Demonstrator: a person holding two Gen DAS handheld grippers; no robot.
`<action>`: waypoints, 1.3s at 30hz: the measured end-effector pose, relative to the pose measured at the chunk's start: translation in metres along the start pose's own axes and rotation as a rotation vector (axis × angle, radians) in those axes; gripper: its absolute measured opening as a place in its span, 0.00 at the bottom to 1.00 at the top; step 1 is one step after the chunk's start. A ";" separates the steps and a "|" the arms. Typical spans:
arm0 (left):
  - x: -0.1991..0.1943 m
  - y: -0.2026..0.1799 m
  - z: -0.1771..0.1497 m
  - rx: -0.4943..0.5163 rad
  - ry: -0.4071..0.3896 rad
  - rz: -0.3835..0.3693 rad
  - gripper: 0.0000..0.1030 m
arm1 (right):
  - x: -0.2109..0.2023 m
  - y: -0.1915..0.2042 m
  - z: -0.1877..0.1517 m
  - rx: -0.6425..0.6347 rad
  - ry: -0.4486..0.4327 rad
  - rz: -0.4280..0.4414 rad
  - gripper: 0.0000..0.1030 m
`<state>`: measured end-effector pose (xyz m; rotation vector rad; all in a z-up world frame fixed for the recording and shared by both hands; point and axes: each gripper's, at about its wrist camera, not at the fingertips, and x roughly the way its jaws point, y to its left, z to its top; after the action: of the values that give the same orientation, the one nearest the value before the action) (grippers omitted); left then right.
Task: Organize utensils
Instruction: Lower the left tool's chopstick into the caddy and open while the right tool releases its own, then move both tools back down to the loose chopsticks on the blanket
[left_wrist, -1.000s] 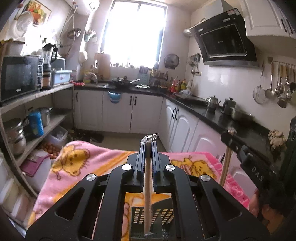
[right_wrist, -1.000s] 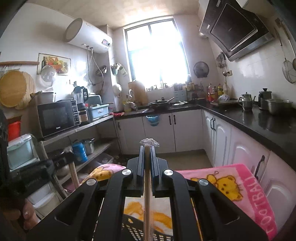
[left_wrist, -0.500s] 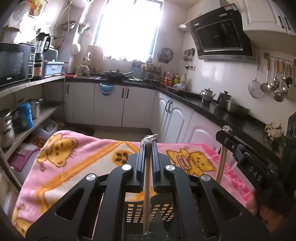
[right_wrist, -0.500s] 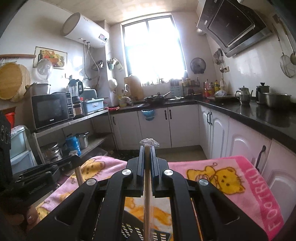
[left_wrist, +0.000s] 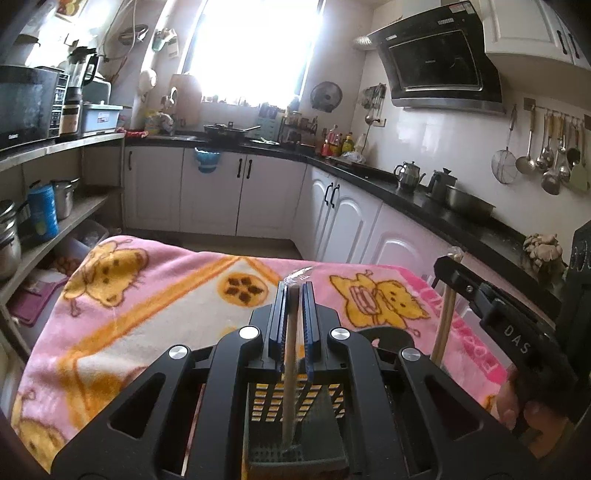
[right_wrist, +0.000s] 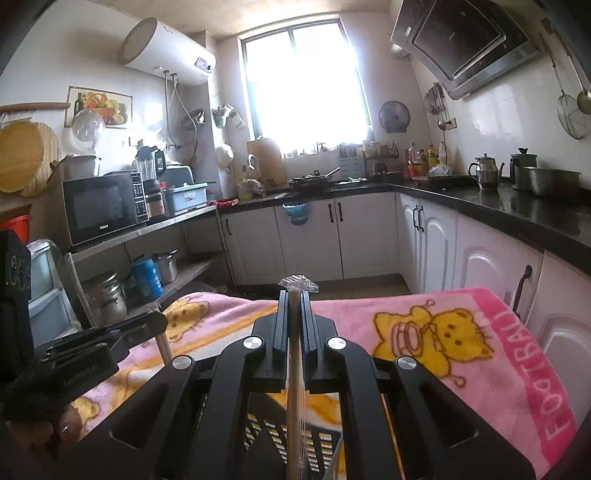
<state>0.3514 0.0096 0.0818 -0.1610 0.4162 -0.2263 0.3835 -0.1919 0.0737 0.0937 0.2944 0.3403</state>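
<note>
In the left wrist view my left gripper (left_wrist: 293, 291) is shut on a wooden chopstick (left_wrist: 290, 369) in a clear wrapper. The chopstick stands upright, its lower end inside a black slotted utensil basket (left_wrist: 266, 402) below the fingers. My right gripper (left_wrist: 448, 264) is at the right of this view, gripping a second wrapped chopstick (left_wrist: 443, 321). In the right wrist view the right gripper (right_wrist: 294, 295) is shut on that chopstick (right_wrist: 293, 387), upright above the basket (right_wrist: 317, 443). The left gripper (right_wrist: 155, 319) shows at the left with its stick (right_wrist: 164, 347).
The basket rests on a table covered by a pink cartoon blanket (left_wrist: 147, 306). White cabinets under a black counter (left_wrist: 461, 221) run along the right. Open shelves (right_wrist: 147, 229) with a microwave and pots stand on the left. A person's fingers (left_wrist: 517, 410) hold the right gripper's handle.
Both grippers have come down with their chopsticks. The blanket and the black basket now fill more of each view. Neither grip has changed.
</note>
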 end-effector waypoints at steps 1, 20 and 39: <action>-0.002 0.001 -0.001 0.003 -0.004 0.001 0.02 | -0.001 -0.001 -0.001 -0.001 0.000 -0.004 0.07; -0.023 0.011 -0.016 -0.028 0.060 0.025 0.23 | -0.027 -0.004 -0.014 0.028 0.053 -0.033 0.11; -0.060 0.016 -0.034 -0.055 0.070 0.049 0.49 | -0.057 -0.006 -0.019 0.043 0.093 -0.048 0.26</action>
<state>0.2864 0.0364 0.0705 -0.1969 0.4958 -0.1731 0.3280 -0.2162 0.0700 0.1126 0.3956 0.2908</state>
